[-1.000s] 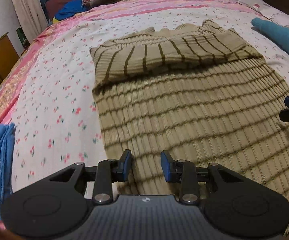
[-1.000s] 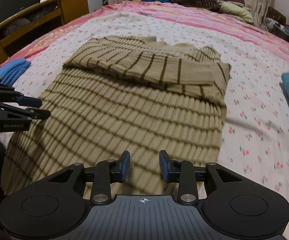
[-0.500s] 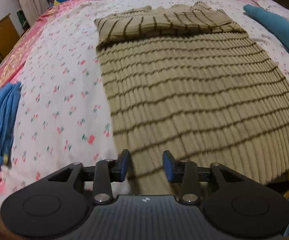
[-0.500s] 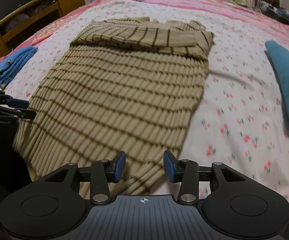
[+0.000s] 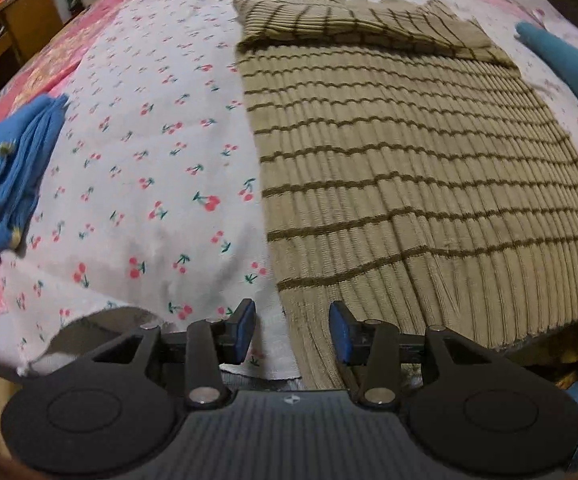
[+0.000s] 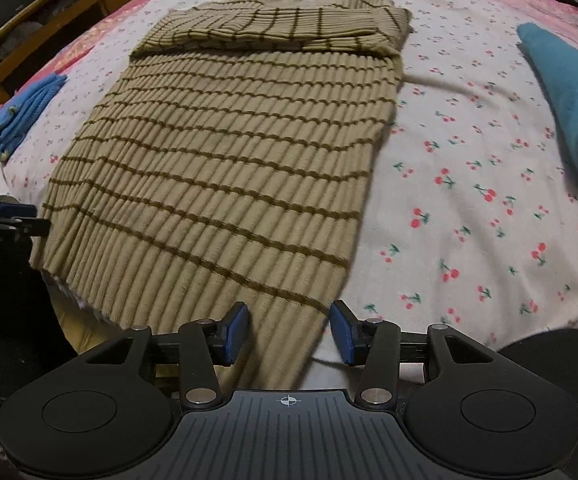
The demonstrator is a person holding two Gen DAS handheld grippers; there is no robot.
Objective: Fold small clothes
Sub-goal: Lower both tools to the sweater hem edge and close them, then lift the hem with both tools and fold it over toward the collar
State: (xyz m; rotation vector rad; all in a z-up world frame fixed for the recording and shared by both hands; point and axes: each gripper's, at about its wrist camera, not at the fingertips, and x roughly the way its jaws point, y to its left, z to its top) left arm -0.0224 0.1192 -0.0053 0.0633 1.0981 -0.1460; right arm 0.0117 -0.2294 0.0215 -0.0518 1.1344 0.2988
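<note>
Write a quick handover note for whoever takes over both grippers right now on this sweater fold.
Left gripper: open, jaws have just been opening, over the near left hem corner of the striped sweater; pads not pressing on it.
Right gripper: open, jaws have just been opening, at the near right hem corner, nothing gripped.
Sweater lies flat on the cherry-print sheet, hem at the bed's near edge. Blue garment lies to its left, teal garment to its right.
Done: sleeves folded across the top.
Left: probably grip both hem corners and fold the bottom up towards the sleeves.
</note>
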